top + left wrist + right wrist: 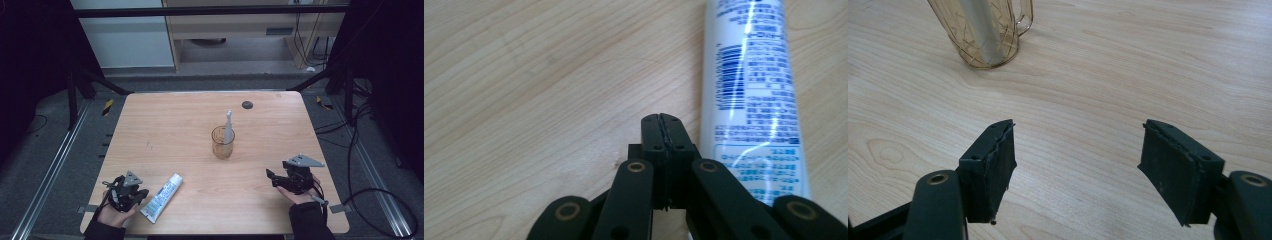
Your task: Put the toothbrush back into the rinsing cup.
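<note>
L tool [663,131] shut, empty, just beside toothpaste tube [162,197] lying flat on bench [165,125]; R tool [1078,165] open, empty, facing cup [223,142] w/ toothbrush [228,126], probably lined up for a grab.

Amber cup [222,144] mid-table [165,120], white toothbrush [228,127] upright inside; dark round disc [247,104] near far edge.

One tube [161,197] — one cup [222,143] — one toothbrush [228,127]

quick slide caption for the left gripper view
Shut left gripper rests beside a white toothpaste tube on the wooden table.
</note>
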A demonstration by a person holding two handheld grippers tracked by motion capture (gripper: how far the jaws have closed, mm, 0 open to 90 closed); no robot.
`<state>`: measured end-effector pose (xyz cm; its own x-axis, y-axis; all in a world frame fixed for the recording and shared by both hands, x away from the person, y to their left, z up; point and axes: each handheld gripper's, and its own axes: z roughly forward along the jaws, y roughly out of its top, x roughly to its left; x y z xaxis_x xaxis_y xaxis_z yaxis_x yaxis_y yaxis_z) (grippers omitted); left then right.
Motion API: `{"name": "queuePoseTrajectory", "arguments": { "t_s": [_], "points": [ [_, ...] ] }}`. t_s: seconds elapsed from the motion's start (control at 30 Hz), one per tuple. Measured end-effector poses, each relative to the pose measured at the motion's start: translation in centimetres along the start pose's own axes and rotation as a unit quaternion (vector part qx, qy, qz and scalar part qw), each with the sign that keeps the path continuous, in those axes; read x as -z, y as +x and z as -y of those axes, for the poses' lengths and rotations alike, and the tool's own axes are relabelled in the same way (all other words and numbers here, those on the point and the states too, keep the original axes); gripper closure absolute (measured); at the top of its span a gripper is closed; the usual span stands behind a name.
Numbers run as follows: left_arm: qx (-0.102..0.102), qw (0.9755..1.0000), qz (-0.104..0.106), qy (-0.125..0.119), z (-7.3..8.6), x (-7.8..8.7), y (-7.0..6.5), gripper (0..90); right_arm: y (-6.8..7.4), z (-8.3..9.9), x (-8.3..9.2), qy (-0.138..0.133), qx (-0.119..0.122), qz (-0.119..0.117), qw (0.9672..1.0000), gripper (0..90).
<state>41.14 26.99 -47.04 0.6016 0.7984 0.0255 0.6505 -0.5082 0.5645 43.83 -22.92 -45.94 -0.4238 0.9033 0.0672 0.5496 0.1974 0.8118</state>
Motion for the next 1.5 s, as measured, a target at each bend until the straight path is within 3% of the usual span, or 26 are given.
{"name": "queuePoseTrajectory", "arguments": {
  "t_s": [0.13, 0.2, 0.43, 0.7, 1.07, 1.5],
  "points": [
    [-0.007, 0.9998, 0.016, 0.003, -0.1, -0.3, -0.7, 89.3, -0.1, 0.0, -0.1, 0.0, 0.0, 0.001, 1.0, 29.3],
    [-0.013, 0.9999, 0.01, 0.003, -0.1, -0.3, -0.9, 89.4, -0.1, 0.0, -0.1, 0.0, 0.001, 0.001, 1.0, 29.2],
    [-0.023, 0.9995, 0.021, 0.001, 0.1, -0.1, -2.0, 89.4, -0.2, 0.1, 0.0, -0.001, -0.002, 0.002, 1.0, 28.8],
    [-0.043, 0.9982, 0.042, -0.001, -0.2, -0.3, -3.8, 89.4, -0.3, 0.2, 0.0, 0.0, -0.003, 0.004, 1.0, 28.3],
    [-0.053, 0.9964, 0.065, -0.017, -1.7, -1.6, -5.5, 89.4, -0.6, 0.4, -0.3, 0.004, -0.008, 0.006, 0.9999, 27.6],
    [-0.07, 0.9948, 0.063, -0.04, -4.6, -3.8, -7.2, 89.4, -0.8, 0.5, -0.6, 0.007, -0.014, 0.005, 0.9999, 27.2]
  ]
}}
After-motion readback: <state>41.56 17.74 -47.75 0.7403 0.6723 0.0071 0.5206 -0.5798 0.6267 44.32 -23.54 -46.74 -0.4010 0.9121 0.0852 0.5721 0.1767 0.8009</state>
